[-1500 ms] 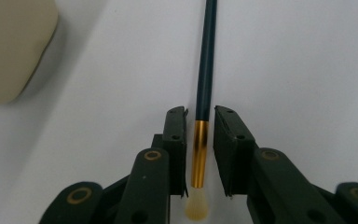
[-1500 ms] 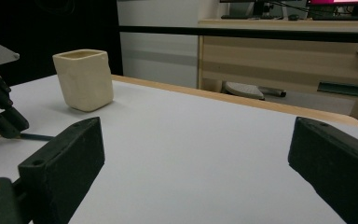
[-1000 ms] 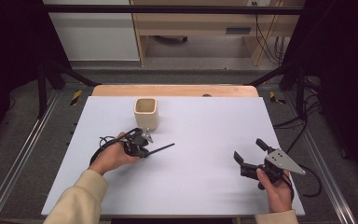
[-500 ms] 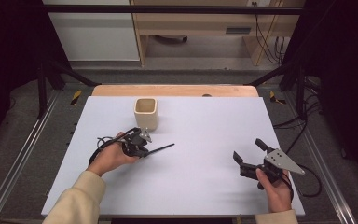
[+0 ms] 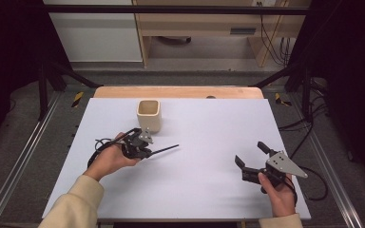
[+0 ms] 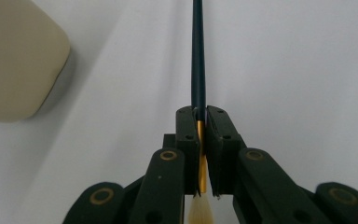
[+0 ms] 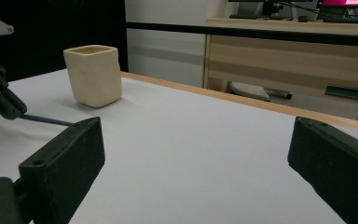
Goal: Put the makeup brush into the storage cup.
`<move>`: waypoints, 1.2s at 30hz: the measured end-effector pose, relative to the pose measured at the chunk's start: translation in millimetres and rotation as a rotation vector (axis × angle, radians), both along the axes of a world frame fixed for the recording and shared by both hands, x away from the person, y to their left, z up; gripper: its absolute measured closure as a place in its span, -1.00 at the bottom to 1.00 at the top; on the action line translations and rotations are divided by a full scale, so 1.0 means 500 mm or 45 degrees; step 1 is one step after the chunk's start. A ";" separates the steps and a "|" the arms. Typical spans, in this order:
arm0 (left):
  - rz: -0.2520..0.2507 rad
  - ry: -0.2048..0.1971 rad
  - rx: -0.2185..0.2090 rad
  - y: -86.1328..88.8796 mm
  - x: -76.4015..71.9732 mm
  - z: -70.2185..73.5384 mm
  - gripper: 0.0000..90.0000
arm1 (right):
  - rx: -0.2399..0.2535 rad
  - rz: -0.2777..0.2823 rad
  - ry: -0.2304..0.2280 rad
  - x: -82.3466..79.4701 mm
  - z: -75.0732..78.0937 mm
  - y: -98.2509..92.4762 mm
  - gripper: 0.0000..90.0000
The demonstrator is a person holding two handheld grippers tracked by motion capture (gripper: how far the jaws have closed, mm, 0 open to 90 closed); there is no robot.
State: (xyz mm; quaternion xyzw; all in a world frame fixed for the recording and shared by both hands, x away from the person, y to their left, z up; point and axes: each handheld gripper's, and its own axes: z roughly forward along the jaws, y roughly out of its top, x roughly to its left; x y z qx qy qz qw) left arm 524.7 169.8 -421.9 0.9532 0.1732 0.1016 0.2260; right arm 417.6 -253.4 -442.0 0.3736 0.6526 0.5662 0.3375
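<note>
Beside the cream cup (image 5: pixel 149 115), I am clamping the paintbrush (image 6: pixel 198 70) in my left claw (image 5: pixel 145 151), not yet in the cup, and holding my right claw (image 5: pixel 251 158) wide open, empty.

Cup (image 5: pixel 149 115) stands on table (image 5: pixel 209 190), toward far edge, left of centre. Left gripper (image 5: pixel 142 148) sits just in front of cup, brush (image 5: pixel 164 150) clamped between its jaws, handle pointing right over the table. Right gripper (image 5: pixel 252 159) near front right, well apart from both, jaws spread.
</note>
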 end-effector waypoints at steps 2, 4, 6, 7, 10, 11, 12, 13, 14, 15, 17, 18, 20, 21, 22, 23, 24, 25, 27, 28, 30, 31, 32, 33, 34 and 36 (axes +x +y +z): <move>-0.004 -0.011 -0.012 0.002 -0.004 0.005 0.86 | -0.034 0.026 -0.001 -0.002 0.001 0.013 -0.91; -0.016 -0.021 -0.019 0.002 -0.009 0.010 0.86 | -0.045 0.035 -0.001 -0.002 0.001 0.018 -0.91; -0.030 -0.020 -0.025 0.001 -0.013 0.014 0.86 | -0.077 0.057 0.002 -0.002 0.000 0.030 -0.91; -0.041 -0.028 -0.031 -0.002 -0.018 0.017 0.86 | -0.105 0.083 0.003 -0.003 0.000 0.043 -0.91; -0.051 -0.027 -0.038 -0.006 -0.021 0.021 0.86 | -0.118 0.108 -0.003 -0.004 0.000 0.054 -0.91; -0.057 -0.029 -0.038 -0.008 -0.023 0.022 0.86 | -0.135 0.129 -0.001 -0.006 0.000 0.062 -0.92; -0.062 -0.034 -0.036 -0.010 -0.026 0.024 0.86 | -0.135 0.129 -0.001 -0.006 0.000 0.062 -0.92; -0.067 -0.029 -0.042 -0.012 -0.027 0.025 0.86 | -0.140 0.141 0.000 -0.006 0.000 0.067 -0.91; -0.076 -0.035 -0.042 -0.014 -0.029 0.026 0.86 | -0.158 0.159 -0.001 -0.006 -0.001 0.075 -0.91; -0.073 -0.035 -0.051 -0.016 -0.032 0.027 0.86 | -0.158 0.159 -0.001 -0.006 -0.001 0.075 -0.91; -0.080 -0.038 -0.053 -0.017 -0.035 0.030 0.86 | -0.178 0.177 0.001 -0.007 -0.001 0.084 -0.91; -0.081 -0.042 -0.055 -0.018 -0.037 0.031 0.86 | -0.194 0.194 0.006 -0.007 -0.002 0.093 -0.90; -0.090 -0.043 -0.054 -0.020 -0.040 0.033 0.86 | -0.210 0.209 0.010 -0.007 -0.003 0.101 -0.90; -0.094 -0.043 -0.056 -0.021 -0.041 0.034 0.86 | -0.217 0.214 0.012 -0.008 -0.003 0.104 -0.90; -0.091 -0.039 -0.070 -0.022 -0.043 0.033 0.86 | -0.217 0.214 0.012 -0.008 -0.003 0.104 -0.90; -0.101 -0.045 -0.055 -0.023 -0.043 0.035 0.86 | -0.226 0.224 0.012 -0.007 -0.004 0.111 -0.89; -0.104 -0.043 -0.059 -0.024 -0.043 0.036 0.86 | -0.226 0.224 0.012 -0.007 -0.004 0.111 -0.89; -0.112 -0.041 -0.057 -0.025 -0.042 0.038 0.86 | -0.232 0.230 0.013 -0.007 -0.005 0.115 -0.89; -0.111 -0.042 -0.066 -0.028 -0.043 0.040 0.86 | -0.243 0.243 0.017 -0.007 -0.007 0.122 -0.89; -0.114 -0.043 -0.064 -0.030 -0.043 0.041 0.86 | -0.249 0.250 0.018 -0.007 -0.007 0.126 -0.89; -0.120 -0.041 -0.063 -0.033 -0.044 0.041 0.86 | -0.259 0.264 0.020 -0.007 -0.008 0.133 -0.88; -0.126 -0.037 -0.061 -0.037 -0.046 0.040 0.86 | -0.268 0.280 0.022 -0.008 -0.009 0.141 -0.87; -0.126 -0.037 -0.061 -0.037 -0.046 0.040 0.86 | -0.268 0.280 0.022 -0.008 -0.009 0.141 -0.87; -0.136 -0.034 -0.054 -0.038 -0.046 0.041 0.86 | -0.268 0.285 0.024 -0.009 -0.009 0.145 -0.87; -0.131 -0.041 -0.062 -0.041 -0.047 0.039 0.86 | -0.268 0.300 0.025 -0.009 -0.010 0.152 -0.85; -0.147 -0.038 -0.052 -0.044 -0.047 0.041 0.86 | -0.264 0.309 0.036 -0.008 -0.010 0.158 -0.85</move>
